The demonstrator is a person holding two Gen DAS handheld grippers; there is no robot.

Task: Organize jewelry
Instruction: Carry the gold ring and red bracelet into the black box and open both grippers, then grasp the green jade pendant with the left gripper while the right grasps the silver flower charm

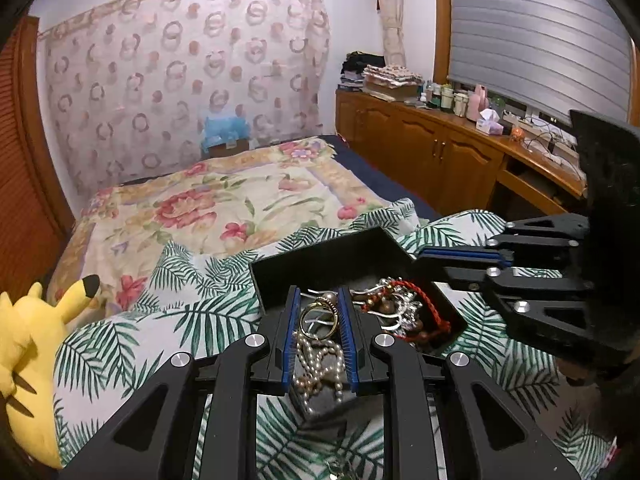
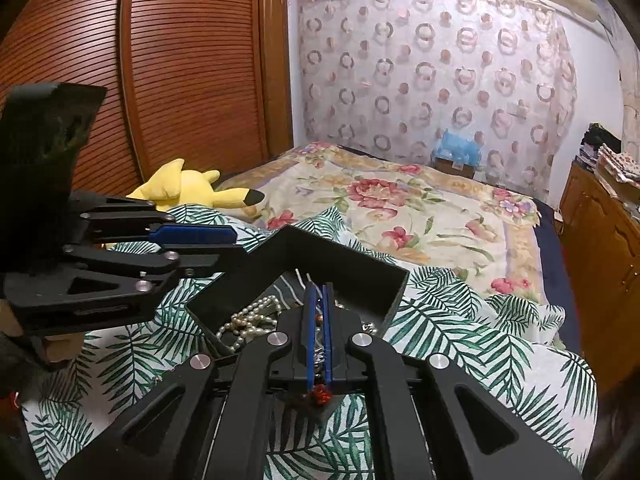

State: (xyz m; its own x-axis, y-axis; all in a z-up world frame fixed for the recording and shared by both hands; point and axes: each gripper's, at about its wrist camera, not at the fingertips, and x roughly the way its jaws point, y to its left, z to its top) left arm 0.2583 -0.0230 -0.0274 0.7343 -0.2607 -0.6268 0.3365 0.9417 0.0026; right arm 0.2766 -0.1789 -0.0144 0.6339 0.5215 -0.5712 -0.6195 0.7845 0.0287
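Note:
A black open box (image 1: 320, 258) sits on a palm-leaf cloth (image 1: 160, 320) on the bed, holding a tangle of jewelry. My left gripper (image 1: 320, 300) is over its near end, blue pads pressed on both sides of a gold ring (image 1: 318, 318) standing on edge. A pearl strand (image 1: 320, 364) lies just below it. A red cord bracelet (image 1: 424, 300) and silver pieces fill the right half. My right gripper (image 2: 318, 292) is shut above the box (image 2: 340, 264); red and silver bits show through its slit. The pearl strand (image 2: 252, 320) lies to its left, below the left gripper (image 2: 236, 244).
A yellow plush toy (image 1: 36, 340) lies at the cloth's left edge. A floral blanket (image 1: 224, 200) covers the bed beyond. Wooden cabinets (image 1: 440, 148) with cluttered tops run along the right. A slatted wooden wardrobe door (image 2: 160, 80) stands on the other side.

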